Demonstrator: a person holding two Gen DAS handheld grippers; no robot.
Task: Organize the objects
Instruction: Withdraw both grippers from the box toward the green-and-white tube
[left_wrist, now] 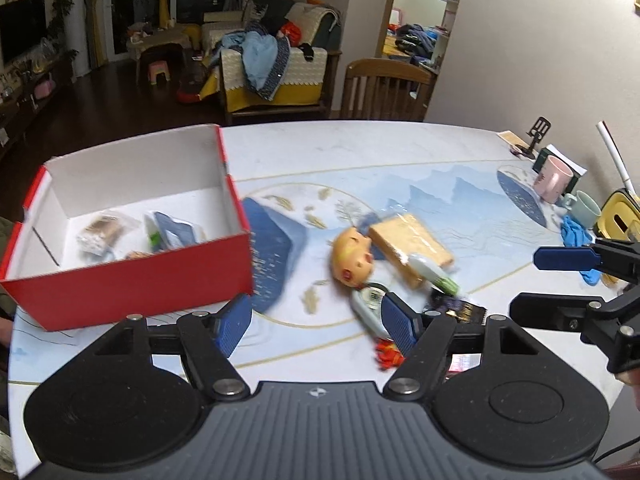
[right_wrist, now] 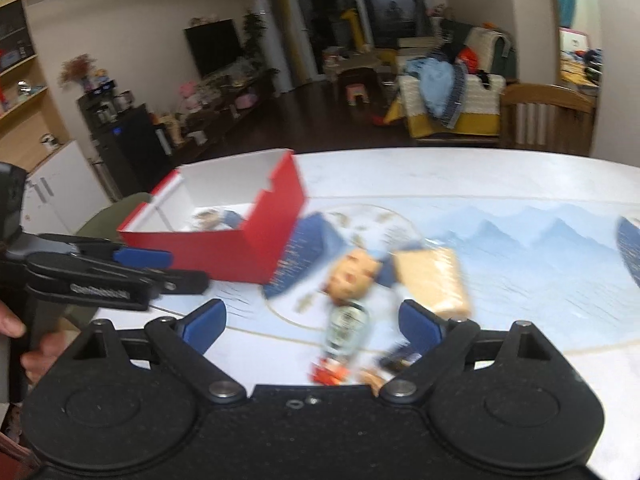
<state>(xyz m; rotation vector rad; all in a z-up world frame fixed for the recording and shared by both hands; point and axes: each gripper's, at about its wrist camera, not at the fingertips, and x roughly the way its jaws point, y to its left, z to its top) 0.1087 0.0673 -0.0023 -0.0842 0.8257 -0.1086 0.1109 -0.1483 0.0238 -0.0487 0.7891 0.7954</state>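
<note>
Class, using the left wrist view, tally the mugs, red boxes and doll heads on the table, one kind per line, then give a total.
Mugs: 2 (pink mug, green mug)
Red box: 1
Doll head: 1
Total: 4

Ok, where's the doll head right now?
In the left wrist view the doll head lies mid-table, right of the red box and against the wrapped tan block.
</note>
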